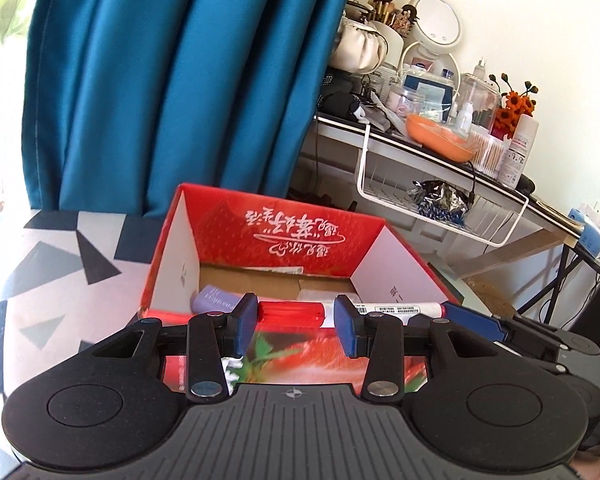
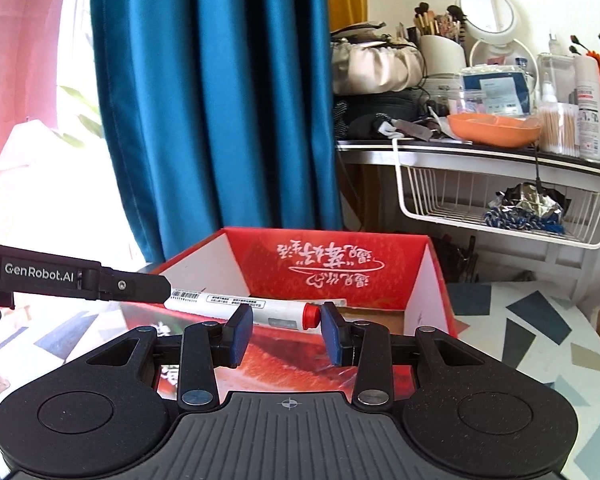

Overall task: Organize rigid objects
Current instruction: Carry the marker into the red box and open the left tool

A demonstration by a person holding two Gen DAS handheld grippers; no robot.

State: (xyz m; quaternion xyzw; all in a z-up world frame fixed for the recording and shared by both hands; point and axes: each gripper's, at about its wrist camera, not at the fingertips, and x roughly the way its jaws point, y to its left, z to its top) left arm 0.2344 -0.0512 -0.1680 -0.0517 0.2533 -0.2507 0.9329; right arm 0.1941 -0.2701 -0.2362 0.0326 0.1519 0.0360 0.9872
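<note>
**Marker held at both ends above the red box**

A marker (image 1: 364, 311), a smooth white plastic cylinder with a printed barcode label and a ribbed translucent red cap, lies level between the two grippers. The left gripper (image 1: 296, 318) has its blue padded fingers partly closed on the red cap end. The right gripper (image 2: 286, 326) is partly closed at the other end, with the white barrel and its small red tip between the pads; whether both pads press on it cannot be told for sure. Both grippers point slightly downward, side by side, and each shows at the edge of the other's view.

Just below and ahead of the fingers stands an open cardboard box (image 1: 284, 232), glossy red outside with white lettering, plain white on its inner side walls, brown on the floor. A pale purple tube (image 1: 214, 300) lies inside, ahead and left of the left gripper. The box rests on a surface (image 1: 60, 264) patterned with grey and black triangles. Beyond it hangs a blue curtain (image 1: 180, 80), folded in soft vertical pleats.
</note>
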